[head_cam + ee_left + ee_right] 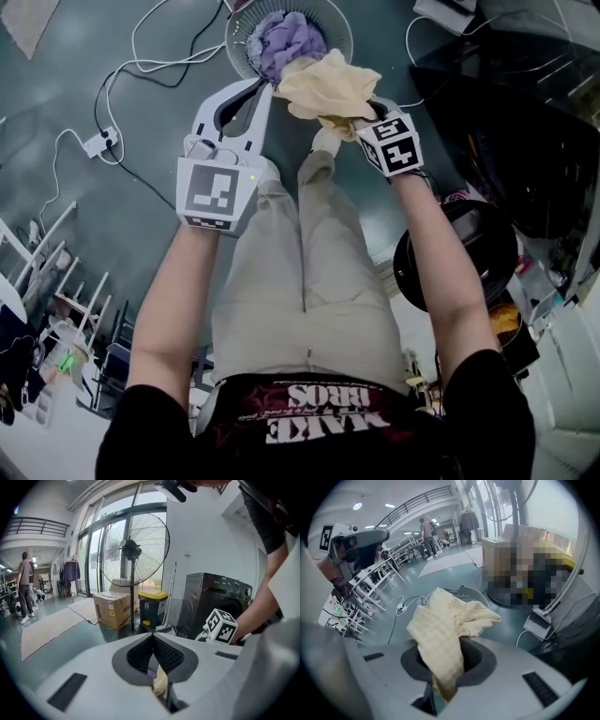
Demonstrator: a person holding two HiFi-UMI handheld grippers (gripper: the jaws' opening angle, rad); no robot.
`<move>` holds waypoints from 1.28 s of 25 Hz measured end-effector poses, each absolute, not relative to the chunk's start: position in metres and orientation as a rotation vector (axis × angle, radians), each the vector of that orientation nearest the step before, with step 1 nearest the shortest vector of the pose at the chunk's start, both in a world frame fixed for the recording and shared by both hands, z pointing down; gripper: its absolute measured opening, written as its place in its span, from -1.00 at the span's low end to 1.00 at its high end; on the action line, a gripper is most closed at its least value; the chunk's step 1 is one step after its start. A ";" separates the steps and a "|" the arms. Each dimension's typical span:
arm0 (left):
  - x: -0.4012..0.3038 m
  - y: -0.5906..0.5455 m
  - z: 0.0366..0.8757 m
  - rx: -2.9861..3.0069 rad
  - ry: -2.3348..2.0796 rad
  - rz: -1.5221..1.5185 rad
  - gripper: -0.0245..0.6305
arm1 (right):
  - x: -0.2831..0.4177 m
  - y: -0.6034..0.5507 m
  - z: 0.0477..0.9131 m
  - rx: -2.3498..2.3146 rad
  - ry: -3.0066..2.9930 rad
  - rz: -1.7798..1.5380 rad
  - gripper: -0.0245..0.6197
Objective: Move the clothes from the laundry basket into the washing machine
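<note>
Head view shows the right gripper (361,127) closed on a yellow cloth (328,86), which it holds above the laundry basket (339,26). The right gripper view confirms that the jaws pinch only a narrow fold, while most of the fabric bulges free beyond them. The left gripper (262,92) has its jaws together and seems to carry nothing; its tip is just beside the cloth and the rim of the basket. Purple clothes (286,42) lie in the basket, directly under the hanging cloth and perhaps touching it. The first risk is that the cloth slides out, because the grip is on a small part and the loose weight would pull on it on the way to the washing machine (213,599). The machine appears to stand on the person's right side, apart from the basket. A second risk is that a hanging corner drags on the purple clothes or catches on the rim, so that the basket tips or another piece comes out and falls on the floor. Also, white cables (159,42) lie on the floor just beside the basket; a dropped cloth may land on them, or a foot may catch one when the person turns. At the machine, the loose part could hang outside the opening if the jaws release too early.
</note>
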State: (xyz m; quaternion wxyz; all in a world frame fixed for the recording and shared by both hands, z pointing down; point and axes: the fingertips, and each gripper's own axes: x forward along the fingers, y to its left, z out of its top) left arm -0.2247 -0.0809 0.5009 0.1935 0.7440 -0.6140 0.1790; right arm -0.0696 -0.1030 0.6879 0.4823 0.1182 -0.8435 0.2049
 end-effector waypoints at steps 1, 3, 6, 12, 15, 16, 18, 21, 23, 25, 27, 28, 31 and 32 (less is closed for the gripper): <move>-0.225 -0.079 0.499 2.092 -1.718 0.506 -0.91 | -0.070 -0.102 0.683 0.306 -2.062 0.508 -0.68; -0.226 -0.073 0.497 2.104 -1.706 0.519 -0.91 | -0.073 -0.101 0.674 0.347 -2.075 0.533 -0.68; -0.231 -0.064 0.494 2.122 -1.685 0.545 -0.91 | -0.080 -0.098 0.659 0.414 -2.099 0.577 -0.68; -0.237 -0.047 0.483 2.168 -1.652 0.576 -0.91 | -0.088 -0.088 0.628 0.493 -2.157 0.609 -0.69; -0.237 -0.042 0.478 2.187 -1.632 0.582 -0.91 | -0.090 -0.085 0.606 0.519 -2.192 0.614 -0.69; -0.237 -0.040 0.477 2.193 -1.626 0.581 -0.91 | -0.089 -0.084 0.598 0.528 -2.202 0.614 -0.69; -0.235 -0.038 0.473 2.210 -1.612 0.579 -0.91 | -0.086 -0.083 0.582 0.551 -2.223 0.614 -0.69; -0.231 -0.035 0.470 2.241 -1.581 0.583 -0.91 | -0.079 -0.084 0.559 0.605 -2.252 0.627 -0.69; -0.229 -0.033 0.468 2.262 -1.563 0.587 -0.91 | -0.073 -0.085 0.543 0.650 -2.268 0.643 -0.69; -0.225 -0.033 0.463 2.283 -1.549 0.583 -0.91 | -0.066 -0.084 0.529 0.693 -2.283 0.652 -0.69; -0.218 -0.034 0.459 2.307 -1.530 0.578 -0.91 | -0.057 -0.083 0.516 0.736 -2.296 0.659 -0.69; -0.213 -0.035 0.458 2.322 -1.516 0.580 -0.91 | -0.052 -0.083 0.510 0.759 -2.302 0.663 -0.69; -0.194 -0.040 0.461 2.369 -1.452 0.607 -0.91 | -0.033 -0.081 0.494 0.836 -2.320 0.678 -0.69; -0.187 -0.040 0.462 2.382 -1.426 0.613 -0.91 | -0.026 -0.080 0.488 0.862 -2.325 0.684 -0.69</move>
